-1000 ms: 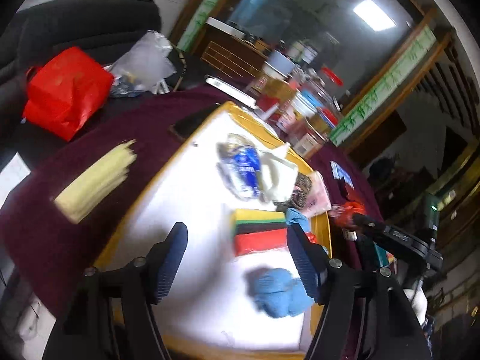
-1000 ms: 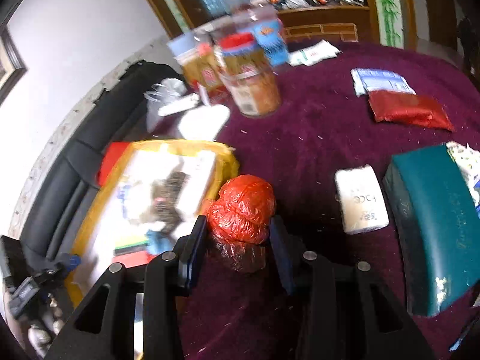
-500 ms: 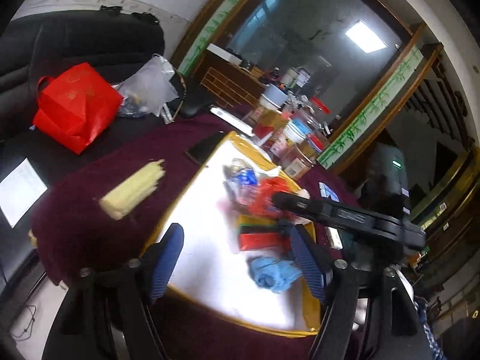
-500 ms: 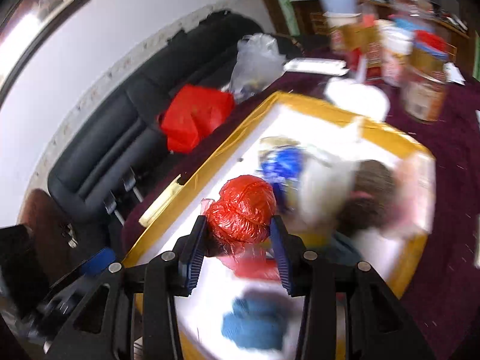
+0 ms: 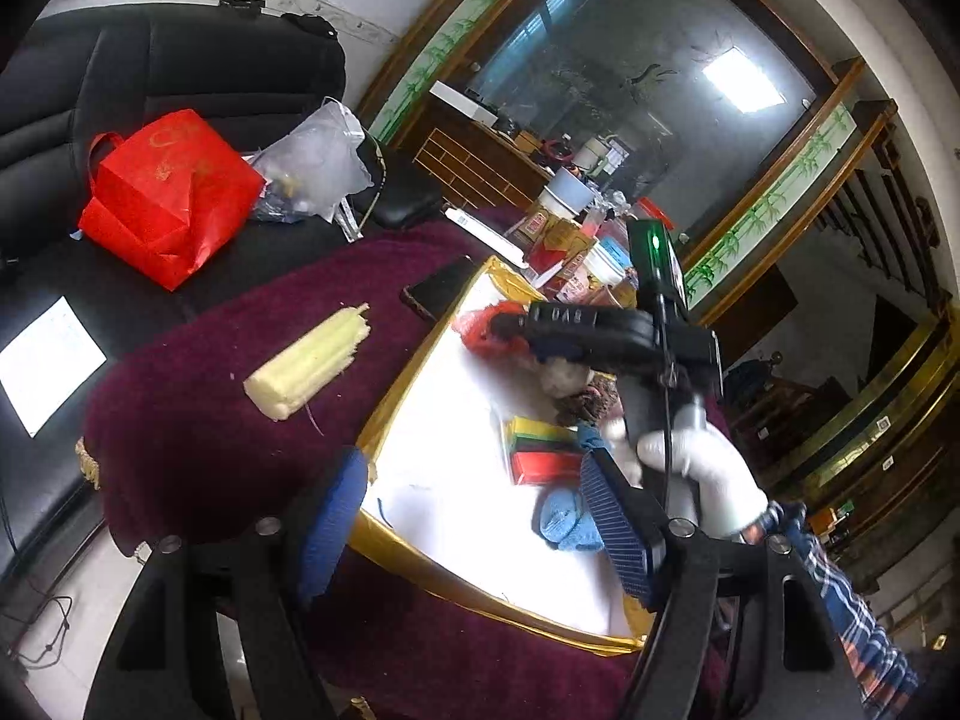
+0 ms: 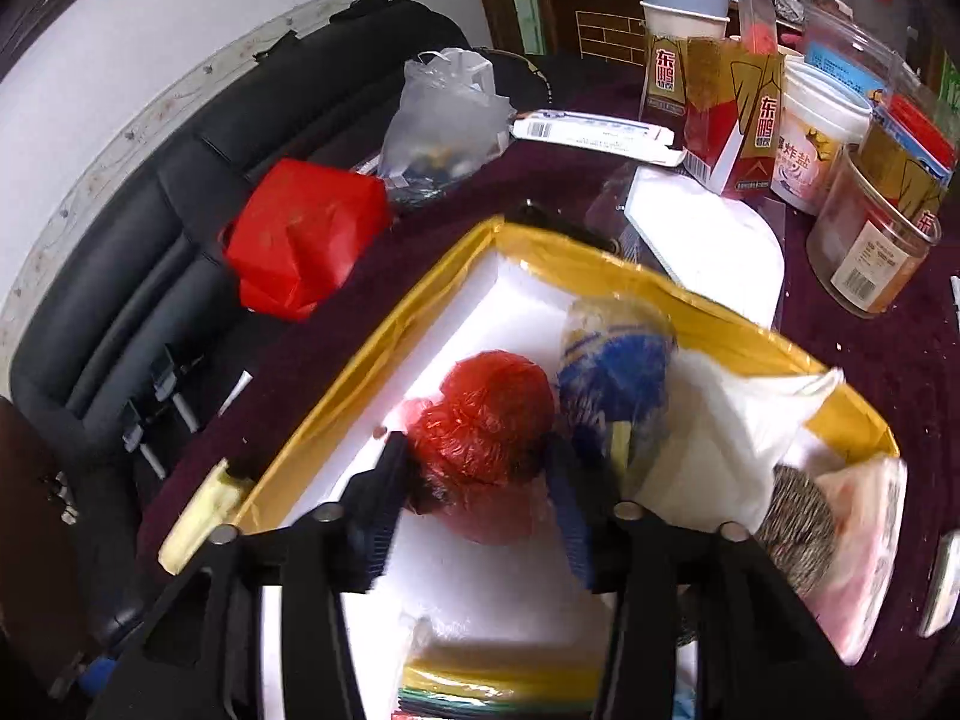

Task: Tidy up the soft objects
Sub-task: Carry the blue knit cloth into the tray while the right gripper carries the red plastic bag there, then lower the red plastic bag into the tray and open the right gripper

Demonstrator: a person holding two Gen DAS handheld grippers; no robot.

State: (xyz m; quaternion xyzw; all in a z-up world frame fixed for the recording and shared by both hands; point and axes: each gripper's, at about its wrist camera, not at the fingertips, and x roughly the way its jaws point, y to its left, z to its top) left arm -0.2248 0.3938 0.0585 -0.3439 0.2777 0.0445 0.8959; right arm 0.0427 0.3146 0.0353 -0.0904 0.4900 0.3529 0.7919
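The red crinkled bundle [image 6: 486, 414], carried over the maroon cloth a second ago, now sits low inside the yellow-rimmed tray [image 6: 372, 354], just beside the blue-and-white bundle [image 6: 618, 372] near its far corner. The right gripper [image 6: 480, 498] still pinches it (release looks next), while the left gripper [image 5: 474, 516] hangs wide and empty over the tray's near edge.

At the bottom of the frame the left hand-held gripper [image 5: 474, 516] hangs with its blue pads wide apart and nothing between them. Beyond it a white tray [image 5: 456, 450] with a gold rim lies on the maroon surface [image 5: 198, 420]. Right of centre the right hand-held gripper [image 5: 480, 330], held by a white-gloved hand [image 5: 702, 468], reaches over the tray with a red bag [image 5: 480, 324] at its tip. A blue cloth [image 5: 564, 522] and a striped stack [image 5: 540, 444] lie in the tray. A pale yellow bundle [image 5: 309, 354] rests left of it.
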